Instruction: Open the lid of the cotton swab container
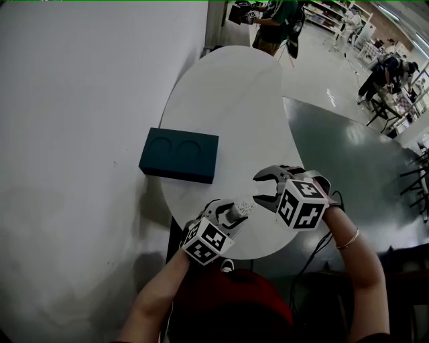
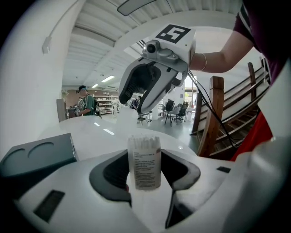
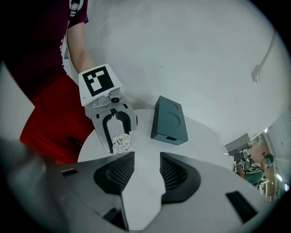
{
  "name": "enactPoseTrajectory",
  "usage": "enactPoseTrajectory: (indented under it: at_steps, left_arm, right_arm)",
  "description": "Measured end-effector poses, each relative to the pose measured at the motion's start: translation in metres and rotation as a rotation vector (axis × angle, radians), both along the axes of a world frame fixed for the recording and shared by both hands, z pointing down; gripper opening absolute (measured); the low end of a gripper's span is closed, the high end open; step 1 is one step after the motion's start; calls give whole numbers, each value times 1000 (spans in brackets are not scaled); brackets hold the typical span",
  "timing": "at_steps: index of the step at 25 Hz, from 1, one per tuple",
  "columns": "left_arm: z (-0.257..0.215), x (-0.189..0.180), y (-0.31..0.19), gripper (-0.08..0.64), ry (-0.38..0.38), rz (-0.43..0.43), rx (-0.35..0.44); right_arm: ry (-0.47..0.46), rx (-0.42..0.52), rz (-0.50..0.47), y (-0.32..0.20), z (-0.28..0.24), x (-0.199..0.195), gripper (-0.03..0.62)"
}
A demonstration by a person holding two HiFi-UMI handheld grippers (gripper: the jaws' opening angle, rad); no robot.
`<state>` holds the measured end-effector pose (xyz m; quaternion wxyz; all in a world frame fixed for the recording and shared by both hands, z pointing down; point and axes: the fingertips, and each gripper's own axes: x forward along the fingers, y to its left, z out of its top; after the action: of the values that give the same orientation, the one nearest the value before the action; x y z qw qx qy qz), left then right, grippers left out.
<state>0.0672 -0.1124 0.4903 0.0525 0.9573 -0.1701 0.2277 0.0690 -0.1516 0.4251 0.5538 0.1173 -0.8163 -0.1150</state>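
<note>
A dark teal box (image 1: 179, 155) with two round hollows in its top lies at the left edge of the round white table (image 1: 228, 100), its left end jutting past the rim towards the white wall (image 1: 80, 134).

Right of the box and nearer to the person, close to the table's near edge, is the left gripper (image 1: 231, 213). Its jaws stand wide, with their pads pressed on either side of the cotton swab container (image 1: 240, 210). This is a clear cylinder with a printed label, packed with white swabs, and it stands upright along the jaws in the left gripper view. Whether its lid is on cannot be told.

Further right of the box, just beside the container, the right gripper (image 1: 260, 187) hovers with its jaws spread and nothing between them. Its open mouth is turned towards the container and the box.

Beyond the box's far right, past the table, a grey floor (image 1: 348, 154) stretches back to where people (image 1: 271, 20) stand among shelves.
</note>
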Motion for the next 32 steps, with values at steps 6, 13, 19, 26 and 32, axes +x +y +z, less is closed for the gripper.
enactPoseTrajectory:
  at_steps: [6, 13, 19, 26, 32]
  left_arm:
    - [0, -20, -9, 222, 56, -78, -59]
    - [-10, -57, -32, 222, 119, -176, -81]
    - [-16, -79, -44, 222, 137, -208, -83]
    - [-18, -84, -47, 222, 172, -187, -110]
    - [-14, -79, -47, 221, 172, -106, -93]
  right_arm:
    - [-77, -14, 55, -2, -11, 3, 185]
    - [-173, -7, 118, -3, -17, 1, 182]
    - [-419, -96, 281, -1, -19, -5, 143]
    - [-639, -192, 406, 6, -19, -6, 57]
    - [-758, -284, 530, 13, -7, -7, 37]
